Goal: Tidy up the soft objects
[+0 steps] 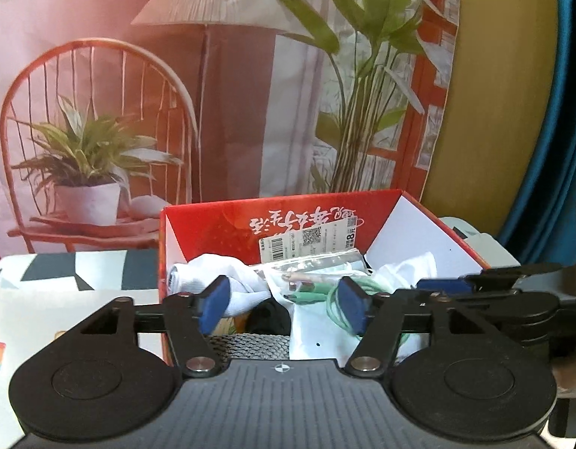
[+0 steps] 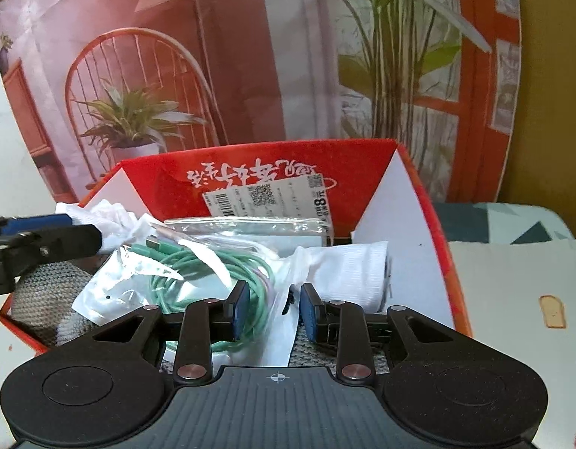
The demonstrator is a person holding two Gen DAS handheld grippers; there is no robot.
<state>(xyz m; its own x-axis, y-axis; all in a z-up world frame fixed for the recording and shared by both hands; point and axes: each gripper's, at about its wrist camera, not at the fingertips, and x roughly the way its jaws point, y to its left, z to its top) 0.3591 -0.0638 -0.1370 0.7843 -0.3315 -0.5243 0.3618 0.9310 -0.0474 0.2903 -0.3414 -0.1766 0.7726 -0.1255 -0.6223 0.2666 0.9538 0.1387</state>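
Observation:
A red cardboard box (image 1: 228,224) (image 2: 250,172) stands open in front of both cameras. Inside lie white socks (image 1: 231,284) (image 2: 359,269), a grey knit piece (image 2: 44,295) and a clear bag with a coiled green cable (image 2: 190,269) (image 1: 347,292). My left gripper (image 1: 284,305) hangs open over the box's near edge, with nothing pressed between its blue pads. My right gripper (image 2: 274,314) sits low in the box, its pads narrowly set on a fold of the clear cable bag. One of its fingers (image 1: 452,285) shows at the right of the left wrist view.
A printed backdrop (image 1: 138,112) of a chair, lamp and plants stands behind the box. The box rests on a patterned cloth (image 1: 63,273) (image 2: 512,262). A barcode label (image 2: 273,198) is stuck on the box's far wall. A yellow and blue surface (image 1: 512,112) rises at the right.

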